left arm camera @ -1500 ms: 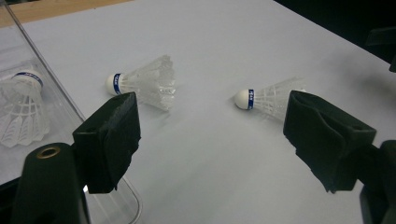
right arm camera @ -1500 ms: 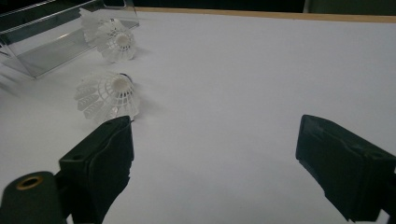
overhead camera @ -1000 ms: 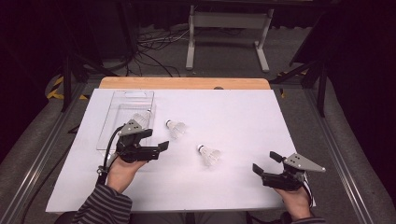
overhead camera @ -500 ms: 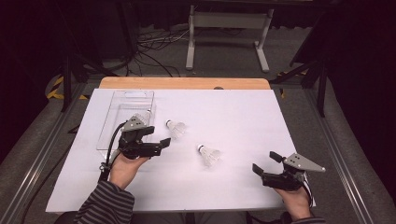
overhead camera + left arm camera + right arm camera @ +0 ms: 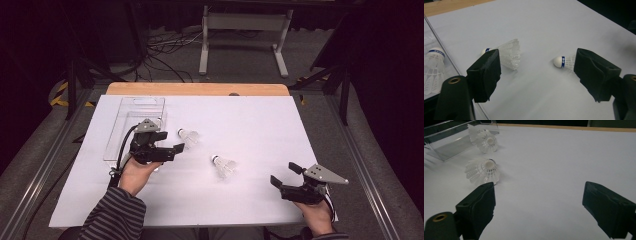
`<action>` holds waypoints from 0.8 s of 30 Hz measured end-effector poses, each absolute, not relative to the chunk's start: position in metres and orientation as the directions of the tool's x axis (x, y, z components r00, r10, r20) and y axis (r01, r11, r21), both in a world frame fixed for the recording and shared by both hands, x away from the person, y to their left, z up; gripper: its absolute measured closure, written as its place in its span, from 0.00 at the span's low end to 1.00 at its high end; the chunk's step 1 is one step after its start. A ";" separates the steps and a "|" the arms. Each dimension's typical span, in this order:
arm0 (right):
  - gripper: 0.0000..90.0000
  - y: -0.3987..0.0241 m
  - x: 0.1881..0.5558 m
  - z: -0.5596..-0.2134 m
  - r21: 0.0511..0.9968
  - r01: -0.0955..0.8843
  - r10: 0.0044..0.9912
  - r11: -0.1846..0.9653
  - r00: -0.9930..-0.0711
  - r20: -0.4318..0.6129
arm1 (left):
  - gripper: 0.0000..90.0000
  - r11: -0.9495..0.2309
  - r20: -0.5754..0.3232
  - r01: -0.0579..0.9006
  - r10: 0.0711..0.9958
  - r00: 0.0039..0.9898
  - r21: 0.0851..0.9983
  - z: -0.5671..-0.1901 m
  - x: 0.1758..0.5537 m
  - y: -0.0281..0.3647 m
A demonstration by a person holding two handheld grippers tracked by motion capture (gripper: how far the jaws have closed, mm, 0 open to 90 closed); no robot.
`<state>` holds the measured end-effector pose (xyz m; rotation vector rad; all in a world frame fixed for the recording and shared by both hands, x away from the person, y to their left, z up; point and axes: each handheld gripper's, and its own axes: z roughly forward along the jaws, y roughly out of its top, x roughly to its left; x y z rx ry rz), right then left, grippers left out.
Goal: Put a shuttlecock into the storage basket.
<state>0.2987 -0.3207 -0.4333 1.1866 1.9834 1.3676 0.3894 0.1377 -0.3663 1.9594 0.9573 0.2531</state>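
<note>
Two white shuttlecocks lie on the white table top: one [image 5: 189, 136] beside a clear plastic tray [image 5: 135, 112], the other [image 5: 224, 166] nearer the middle. My left gripper [image 5: 171, 141] hovers open just left of the first shuttlecock [image 5: 509, 53], which lies ahead of its left jaw; the second [image 5: 564, 61] lies on its side by the right jaw. Another shuttlecock [image 5: 434, 65] shows through the tray's wall. My right gripper [image 5: 283, 174] rests open at the front right, with the middle shuttlecock [image 5: 482, 171] ahead of its left jaw and nothing between its fingers.
The clear tray [image 5: 451, 138] stands at the table's left side, its long side running front to back. A wooden strip [image 5: 197, 89] edges the far side of the table. Beyond it are a metal stand [image 5: 242, 22] and cables on the floor.
My left gripper has crept a little forward toward the shuttlecock beside the tray. The right gripper and both loose shuttlecocks have stayed put.
</note>
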 end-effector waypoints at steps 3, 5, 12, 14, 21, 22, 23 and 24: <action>0.14 -0.321 0.299 -0.433 0.908 0.396 0.844 0.137 -0.527 0.102 | 0.26 -0.299 -0.175 0.520 0.713 0.679 0.800 -0.364 0.393 0.137; 0.14 -0.320 0.299 -0.433 0.908 0.396 0.844 0.137 -0.527 0.102 | 0.27 -0.299 -0.178 0.526 0.715 0.676 0.796 -0.363 0.395 0.136; 0.14 -0.321 0.299 -0.433 0.909 0.394 0.844 0.136 -0.527 0.103 | 0.28 -0.314 -0.182 0.544 0.717 0.673 0.778 -0.362 0.400 0.134; 0.14 -0.321 0.299 -0.433 0.909 0.394 0.842 0.136 -0.529 0.103 | 0.28 -0.316 -0.185 0.550 0.717 0.672 0.773 -0.361 0.402 0.133; 0.14 -0.319 0.300 -0.432 0.910 0.393 0.842 0.133 -0.529 0.105 | 0.30 -0.338 -0.183 0.566 0.718 0.671 0.752 -0.360 0.410 0.128; 0.14 -0.318 0.301 -0.432 0.910 0.392 0.842 0.137 -0.530 0.101 | 0.30 -0.338 -0.188 0.573 0.719 0.669 0.746 -0.360 0.410 0.127; 0.14 -0.317 0.302 -0.432 0.910 0.390 0.840 0.141 -0.533 0.099 | 0.30 -0.351 -0.171 0.565 0.720 0.673 0.747 -0.359 0.411 0.128; 0.14 -0.316 0.303 -0.433 0.908 0.393 0.839 0.145 -0.536 0.098 | 0.30 -0.344 -0.184 0.576 0.721 0.668 0.741 -0.359 0.410 0.127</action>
